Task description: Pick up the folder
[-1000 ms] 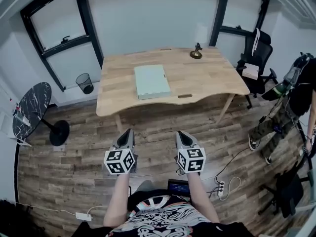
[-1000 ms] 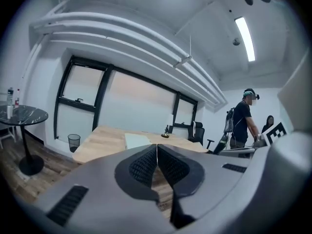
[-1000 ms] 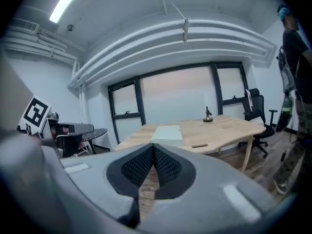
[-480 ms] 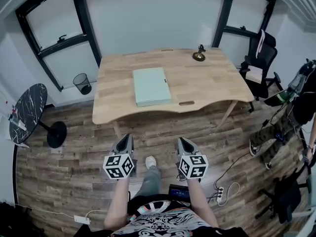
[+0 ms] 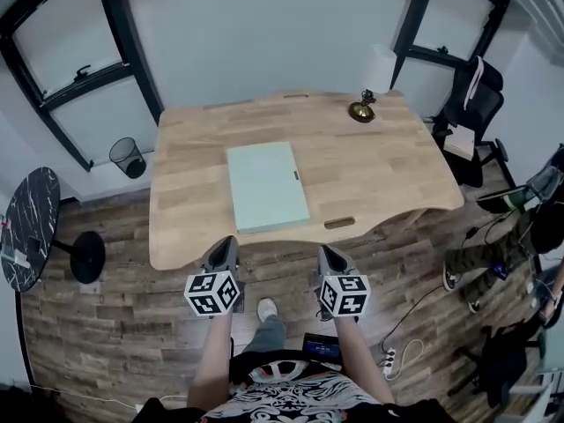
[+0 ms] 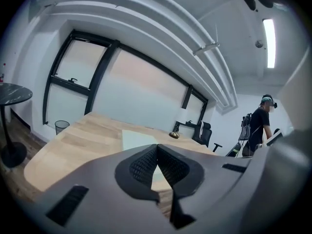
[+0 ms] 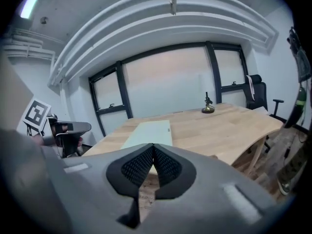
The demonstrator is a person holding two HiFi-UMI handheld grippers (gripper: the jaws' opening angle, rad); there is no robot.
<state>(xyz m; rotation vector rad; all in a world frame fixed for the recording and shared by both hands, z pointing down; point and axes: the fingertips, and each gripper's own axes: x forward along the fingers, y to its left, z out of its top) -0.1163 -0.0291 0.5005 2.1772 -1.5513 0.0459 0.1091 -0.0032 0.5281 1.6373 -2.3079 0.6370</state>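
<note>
- The left tool point(image 5: 225, 245) has its jaws pressed together with nothing between them. It hangs above the wooden floor point(image 5: 115, 315), just short of the counter's near edge.
- The right tool point(image 5: 328, 254) is likewise closed tight and empty, level with the left one and apart from it.
- The folder point(image 5: 267, 186), pale green, lies flat on the counter point(image 5: 379, 170), left of its middle. Its near end is close to the front edge, and neither tool touches it.
- A small brass-coloured ornament point(image 5: 361, 108) stands near the counter's far right corner, well apart from the folder.
- A wire waste bin point(image 5: 128, 157) stands on the floor left of the counter, and a black office chair point(image 5: 471, 104) stands to its right.
</note>
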